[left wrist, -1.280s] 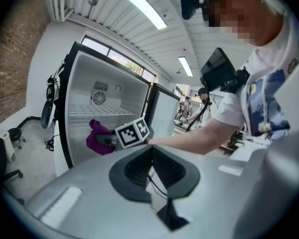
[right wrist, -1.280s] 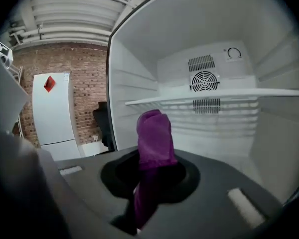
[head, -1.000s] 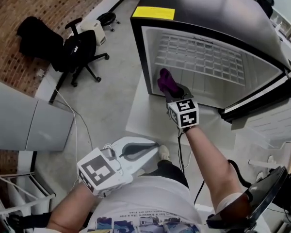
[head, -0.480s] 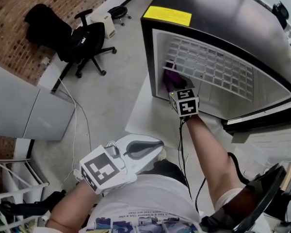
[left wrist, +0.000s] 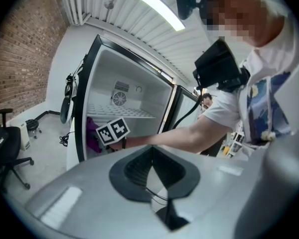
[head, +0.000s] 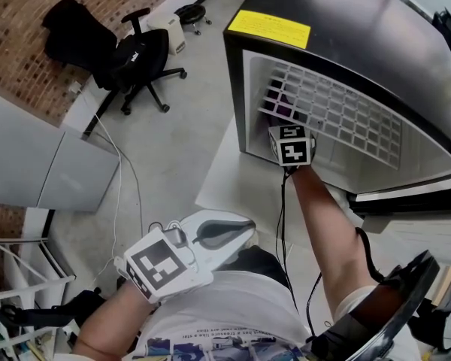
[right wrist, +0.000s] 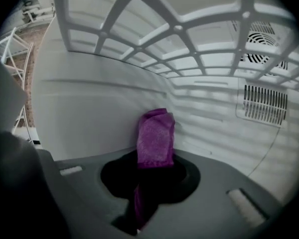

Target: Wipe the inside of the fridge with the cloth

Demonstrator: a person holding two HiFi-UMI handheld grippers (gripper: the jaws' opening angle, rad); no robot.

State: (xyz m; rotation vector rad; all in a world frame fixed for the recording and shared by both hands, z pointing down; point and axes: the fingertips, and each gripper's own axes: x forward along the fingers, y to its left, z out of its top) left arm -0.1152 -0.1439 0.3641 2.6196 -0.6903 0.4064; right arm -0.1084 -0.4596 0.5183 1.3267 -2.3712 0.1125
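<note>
1. The left gripper (head: 237, 230) is being held low, close to the person's torso. Its fingers (left wrist: 132, 171) are being kept fully together, and nothing is being gripped between them. Beyond these fingertips, the open fridge (left wrist: 97, 83) and the person's outstretched right arm (left wrist: 189, 131) are being framed.

2. The right gripper (right wrist: 147, 183) is being held inside the fridge (head: 346, 28), with its marker cube (head: 291, 144) at the cabinet opening. Its fingers (right wrist: 119, 178) are being kept clamped on the purple cloth (right wrist: 156, 136).

3. The cloth is being pinched along its lower part between the fingers. Its folded free end is being presented upright, above and just ahead of the fingertips. In the head view, the cloth (head: 284, 105) is being seen through the wire shelf (head: 338, 111), beneath it.

4. Directly ahead of the fingertips, the white inner wall (right wrist: 89, 103) is being faced by the cloth's free end. Contact between the two cannot be confirmed.

5. Above the fingers, the wire shelf (right wrist: 154, 14) is being shown. To the right of the fingers and farther back, a slotted vent (right wrist: 261, 103) is being shown.
</note>
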